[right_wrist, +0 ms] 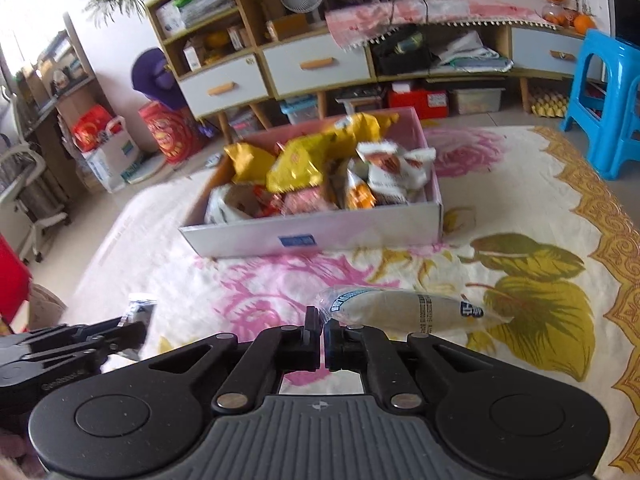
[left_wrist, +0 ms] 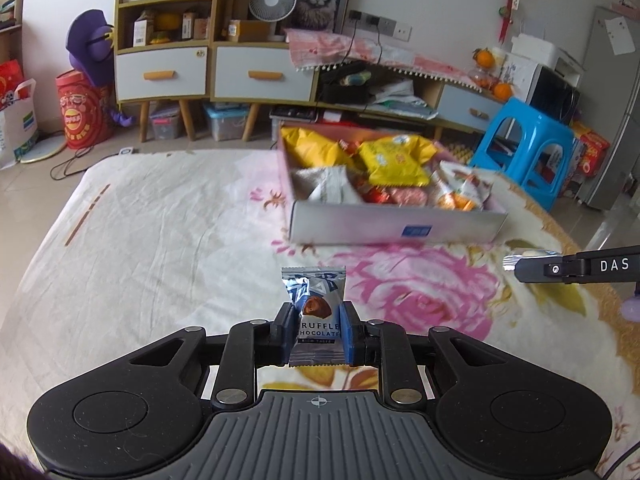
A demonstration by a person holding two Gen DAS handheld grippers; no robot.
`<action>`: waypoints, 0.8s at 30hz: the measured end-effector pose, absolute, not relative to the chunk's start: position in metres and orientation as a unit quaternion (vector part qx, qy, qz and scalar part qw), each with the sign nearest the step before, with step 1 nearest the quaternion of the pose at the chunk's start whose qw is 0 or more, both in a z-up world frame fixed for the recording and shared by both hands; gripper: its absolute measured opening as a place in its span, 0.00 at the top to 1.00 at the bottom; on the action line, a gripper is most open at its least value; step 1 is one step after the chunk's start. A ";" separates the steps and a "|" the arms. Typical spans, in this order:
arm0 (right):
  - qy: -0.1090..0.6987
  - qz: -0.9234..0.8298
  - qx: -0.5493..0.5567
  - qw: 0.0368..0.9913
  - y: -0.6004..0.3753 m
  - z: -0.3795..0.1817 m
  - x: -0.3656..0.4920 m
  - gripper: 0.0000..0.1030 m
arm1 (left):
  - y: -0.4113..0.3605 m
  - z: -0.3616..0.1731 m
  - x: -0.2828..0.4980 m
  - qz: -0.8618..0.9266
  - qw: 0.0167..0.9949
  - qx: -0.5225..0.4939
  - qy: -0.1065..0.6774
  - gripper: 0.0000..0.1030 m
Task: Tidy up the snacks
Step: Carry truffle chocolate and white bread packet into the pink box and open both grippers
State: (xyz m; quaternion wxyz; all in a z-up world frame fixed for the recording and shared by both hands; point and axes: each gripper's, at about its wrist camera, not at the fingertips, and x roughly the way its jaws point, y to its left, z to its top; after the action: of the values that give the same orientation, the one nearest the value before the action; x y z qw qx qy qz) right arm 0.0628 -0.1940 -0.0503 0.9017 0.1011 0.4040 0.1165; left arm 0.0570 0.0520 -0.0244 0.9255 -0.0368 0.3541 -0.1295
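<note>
My left gripper (left_wrist: 317, 326) is shut on a blue and silver truffle chocolate packet (left_wrist: 314, 304), held upright above the floral bedsheet. The snack box (left_wrist: 394, 228), pink inside and filled with yellow bags and several small packets, sits ahead and to the right. My right gripper (right_wrist: 322, 334) is shut on the left end of a long pale wrapped snack (right_wrist: 404, 310), which sticks out to the right. The snack box (right_wrist: 316, 232) lies ahead of it. The right gripper (left_wrist: 516, 266) shows at the right edge of the left wrist view, and the left gripper (right_wrist: 136, 326) at the lower left of the right wrist view.
The floral sheet (left_wrist: 160, 240) covers a bed. Beyond it stand a white and wood cabinet (left_wrist: 172, 68), a low shelf with a fan (left_wrist: 272, 0), a blue plastic stool (left_wrist: 528, 148) and storage bins on the floor.
</note>
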 end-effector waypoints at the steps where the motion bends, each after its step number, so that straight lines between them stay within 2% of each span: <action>1: 0.400 0.120 0.104 0.903 -0.194 -0.047 0.063 1.00 | 0.051 -0.022 0.058 -0.131 0.926 -0.039 0.351 0.80; 15: 0.349 0.153 0.124 0.916 -0.186 -0.012 0.087 1.00 | 0.026 0.013 0.079 -0.146 0.936 -0.068 0.314 0.80; 24: 0.336 0.169 0.154 0.914 -0.183 -0.004 0.124 1.00 | 0.008 0.019 0.121 -0.142 0.940 -0.053 0.306 0.80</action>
State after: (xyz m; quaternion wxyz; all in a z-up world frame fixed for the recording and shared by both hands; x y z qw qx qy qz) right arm 0.1242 -0.1828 -0.0045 0.9135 0.1542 0.3362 0.1693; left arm 0.1209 0.0081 0.0187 0.9397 -0.0529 0.3065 -0.1423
